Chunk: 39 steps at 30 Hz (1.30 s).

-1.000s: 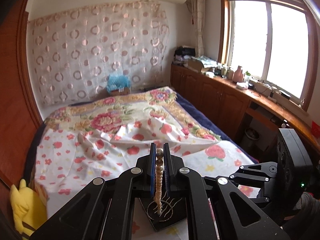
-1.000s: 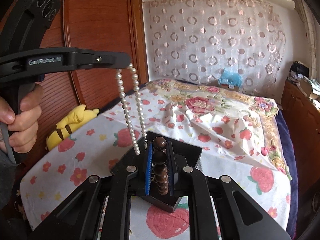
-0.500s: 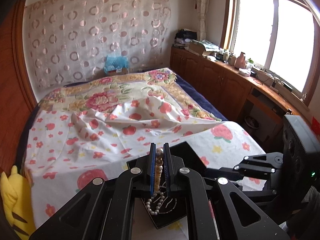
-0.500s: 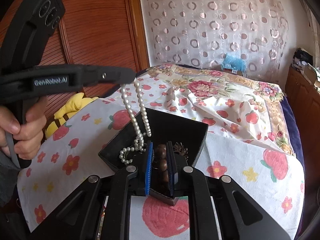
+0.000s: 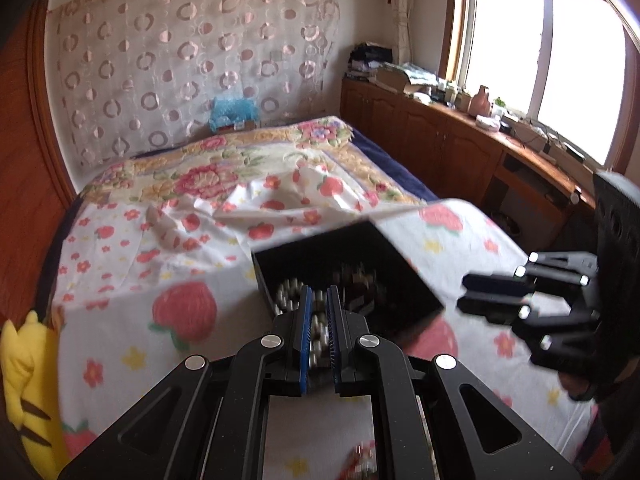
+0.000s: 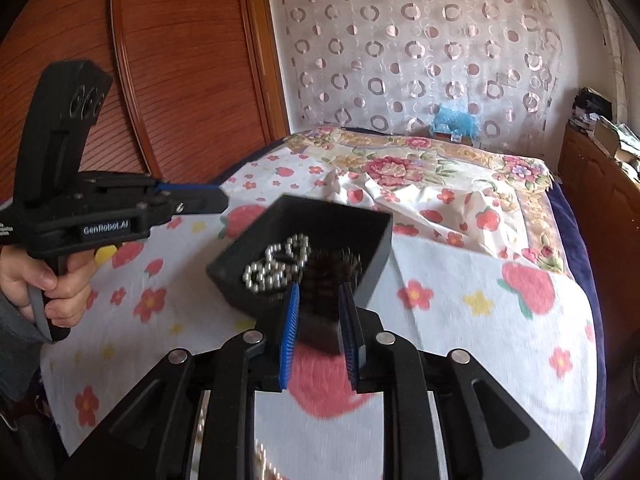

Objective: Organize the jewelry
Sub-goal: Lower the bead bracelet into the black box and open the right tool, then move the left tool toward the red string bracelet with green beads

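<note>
A black open box (image 6: 376, 236) sits on the bed; it also shows in the left wrist view (image 5: 400, 264). A white pearl necklace (image 6: 276, 260) lies coiled inside it, beside dark brown beads (image 6: 332, 264). My left gripper (image 5: 318, 312) has its blue-padded jaws slightly apart with nothing between them, just in front of the box; in the right wrist view (image 6: 192, 196) it is left of the box. My right gripper (image 6: 318, 320) is open and empty at the box's near side; in the left wrist view (image 5: 492, 292) it is right of the box.
The bed has a strawberry-print sheet (image 6: 480, 292) and a floral blanket (image 5: 224, 172). A yellow plush toy (image 5: 24, 376) lies at the left edge. A wooden wardrobe (image 6: 180, 60) stands left, wooden cabinets (image 5: 440, 148) under the window right. More beads (image 6: 264, 460) show under my right gripper.
My left gripper let go of the pearl necklace, which now lies coiled in the box, and drew back. My right gripper opened and the brown beads dropped into the box.
</note>
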{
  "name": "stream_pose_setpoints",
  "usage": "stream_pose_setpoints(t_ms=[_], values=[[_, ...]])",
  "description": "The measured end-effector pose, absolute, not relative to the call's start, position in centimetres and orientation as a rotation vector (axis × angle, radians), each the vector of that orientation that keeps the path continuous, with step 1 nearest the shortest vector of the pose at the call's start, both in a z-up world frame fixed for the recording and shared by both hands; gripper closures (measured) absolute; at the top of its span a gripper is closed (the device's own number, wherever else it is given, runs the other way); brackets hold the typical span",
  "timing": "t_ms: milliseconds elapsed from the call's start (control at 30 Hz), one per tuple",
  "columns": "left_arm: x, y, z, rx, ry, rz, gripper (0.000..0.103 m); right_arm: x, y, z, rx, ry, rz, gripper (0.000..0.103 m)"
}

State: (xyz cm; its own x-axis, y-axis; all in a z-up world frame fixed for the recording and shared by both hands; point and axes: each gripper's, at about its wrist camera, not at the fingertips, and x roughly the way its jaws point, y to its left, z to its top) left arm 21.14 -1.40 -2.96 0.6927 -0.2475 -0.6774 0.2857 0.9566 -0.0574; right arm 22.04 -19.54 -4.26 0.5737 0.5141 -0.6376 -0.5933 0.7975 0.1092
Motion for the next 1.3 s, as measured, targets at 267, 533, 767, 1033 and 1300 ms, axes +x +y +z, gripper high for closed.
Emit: stream_pose_setpoints(t_ms=[267, 533, 767, 1033, 1300], values=[[17.1, -0.3, -6.4, 0.039, 0.828, -0.284, 0.096, 18.0, -21.1, -6.2, -0.154, 0.751, 0.626, 0.081], [14.5, 1.2, -7.7, 0.008, 0.862, -0.254, 0.096, 15.4, -21.8, -8.4, -0.175, 0.827, 0.627, 0.081], [13.1, 1.5, -8.0, 0.000, 0.863, -0.236, 0.096, 12.9, -20.2, -10.0, -0.250, 0.867, 0.668, 0.081], [12.3, 2.0, -8.7, -0.029, 0.874, -0.229, 0.096, 12.1, -18.9, -10.8, -0.349, 0.853, 0.632, 0.085], [11.5, 1.3, -9.2, -0.042, 0.888, -0.240, 0.096, 12.3, -19.1, -10.7, -0.404, 0.825, 0.551, 0.103]])
